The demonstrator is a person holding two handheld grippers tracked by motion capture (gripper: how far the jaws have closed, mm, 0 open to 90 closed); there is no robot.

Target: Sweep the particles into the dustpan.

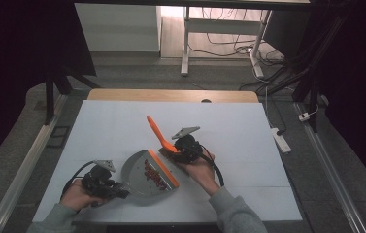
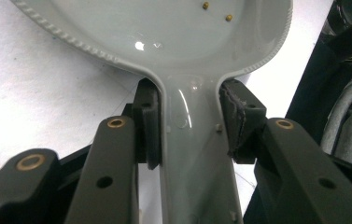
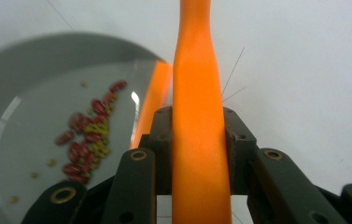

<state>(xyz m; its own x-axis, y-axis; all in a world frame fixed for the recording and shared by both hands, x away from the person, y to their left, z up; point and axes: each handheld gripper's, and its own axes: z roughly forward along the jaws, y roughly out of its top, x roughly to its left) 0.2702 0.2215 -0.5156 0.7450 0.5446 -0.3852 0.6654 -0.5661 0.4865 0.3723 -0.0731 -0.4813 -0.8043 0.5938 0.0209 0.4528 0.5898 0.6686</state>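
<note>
A grey dustpan (image 1: 139, 171) with an orange front lip (image 1: 163, 169) lies on the white table, holding red and yellow beans (image 1: 154, 175). My left gripper (image 1: 118, 189) is shut on the pan's handle (image 2: 190, 140), with both pads (image 2: 149, 126) pressed against its sides. In the right gripper view the beans (image 3: 87, 140) lie in the pan (image 3: 29, 88) at the left. My right gripper (image 1: 178, 148) is shut on a long orange tool (image 1: 155, 128), which points up and to the left just past the lip. Its orange shaft (image 3: 197, 116) runs between the pads, with a few thin hairs beside it.
The white board (image 1: 229, 126) covers a wooden table whose far edge (image 1: 171, 95) shows at the back. A power strip (image 1: 281, 140) lies on the floor at the right. Metal rails run along both sides, and desk legs (image 1: 185, 43) stand beyond.
</note>
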